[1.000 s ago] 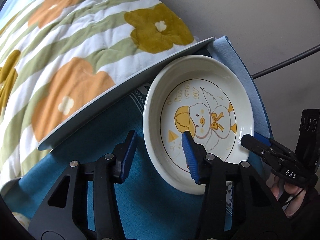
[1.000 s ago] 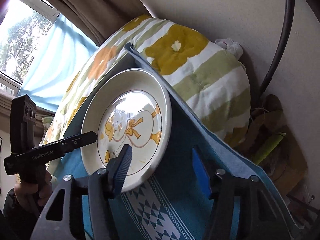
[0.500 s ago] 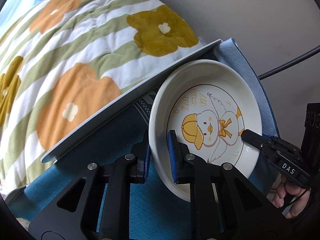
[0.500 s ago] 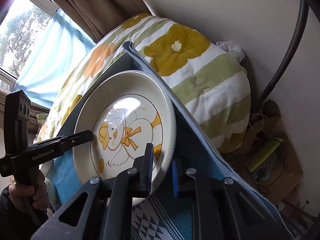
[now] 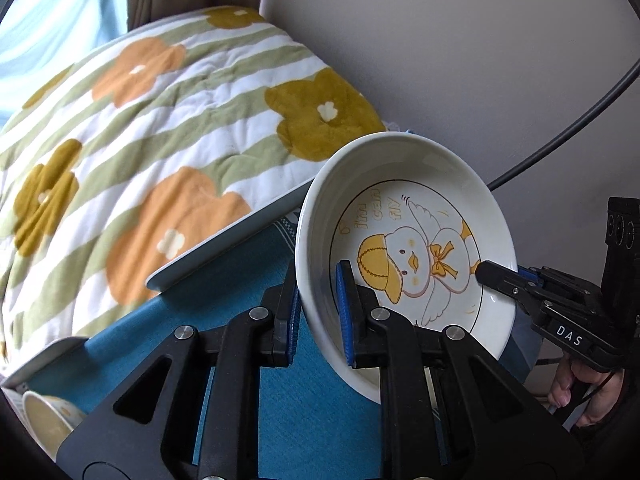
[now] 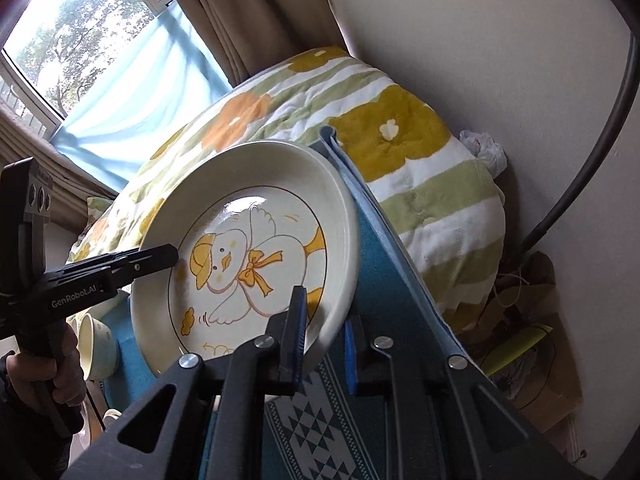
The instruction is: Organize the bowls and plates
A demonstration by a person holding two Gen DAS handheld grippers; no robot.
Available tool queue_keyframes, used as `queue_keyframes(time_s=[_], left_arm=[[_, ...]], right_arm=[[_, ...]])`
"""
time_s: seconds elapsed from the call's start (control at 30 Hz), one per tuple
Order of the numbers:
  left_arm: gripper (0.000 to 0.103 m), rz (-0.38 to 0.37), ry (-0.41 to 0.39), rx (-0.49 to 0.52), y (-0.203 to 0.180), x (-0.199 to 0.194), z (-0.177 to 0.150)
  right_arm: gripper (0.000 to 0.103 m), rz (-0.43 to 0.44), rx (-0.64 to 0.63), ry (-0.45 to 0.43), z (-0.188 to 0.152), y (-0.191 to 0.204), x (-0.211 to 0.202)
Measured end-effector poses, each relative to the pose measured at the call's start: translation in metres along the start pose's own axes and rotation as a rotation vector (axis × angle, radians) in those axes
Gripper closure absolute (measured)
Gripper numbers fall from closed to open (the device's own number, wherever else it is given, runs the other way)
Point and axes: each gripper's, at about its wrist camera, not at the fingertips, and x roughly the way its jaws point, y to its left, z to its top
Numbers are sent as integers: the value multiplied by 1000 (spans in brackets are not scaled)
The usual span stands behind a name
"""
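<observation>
The plate (image 5: pixel 404 248), a white deep dish with a yellow duck drawn in it, is held up off the blue cloth (image 5: pixel 248 312) and tipped on a slant, gripped from two sides. The left tool (image 5: pixel 318 312) is clamped on the plate's near-left rim, one blue pad inside the dish and one behind it. The right tool (image 6: pixel 322 340) is clamped on the opposite rim in the same way, with the rim wedged between its pads. In the left wrist view the right tool shows at the plate's right edge, with the person's fingers around its handle.

Under and behind the plate lies the tabletop, covered by the blue cloth with a patterned band. A bowl (image 5: pixel 46 424) with small yellow spots sits at the near-left end of the tabletop, well apart from the plate. Beyond the far edge is a quilt (image 5: pixel 160 140) with orange and mustard flowers, then a curtain (image 6: pixel 120 128) and a window.

As a judgement, the task is at an early or middle stage: one plate is lifted and in transit, not yet set down. The bowl stands alone, with nothing stacked in it. Where the plate should go cannot be told from these views.
</observation>
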Motion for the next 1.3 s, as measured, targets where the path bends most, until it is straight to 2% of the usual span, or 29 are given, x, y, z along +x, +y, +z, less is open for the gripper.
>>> queue_keyframes(time_s=[0.13,0.27,0.47,0.67,0.9,1.0,1.1,1.3], left_arm=[[89,5,-62,-10,-3,-48,-19],[89,37,-111,-25,-6,-95,-51],[89,69,-147,-89,1,-153,-122],[89,128,-139,-197,19,-186,-201],[89,215,-118,-327,40,-201,-284],[89,227,-101,-395,49,-198,-311],[89,236,-78,-452,59,-189,-332],[88,230,-49,-527,74,-167,-350]], right_arm=[[88,32,-31,-28,-5,19,-32],[88,47,-88,-50,-20,46,-64],[88,101,-164,-50,-56,83,-99],[88,155,-255,2,-101,117,-96],[88,228,-390,102,-148,149,-70],[88,251,-420,161,-166,158,-54],[88,254,-459,201,-179,166,-39],[88,234,-512,237,-190,177,-20]])
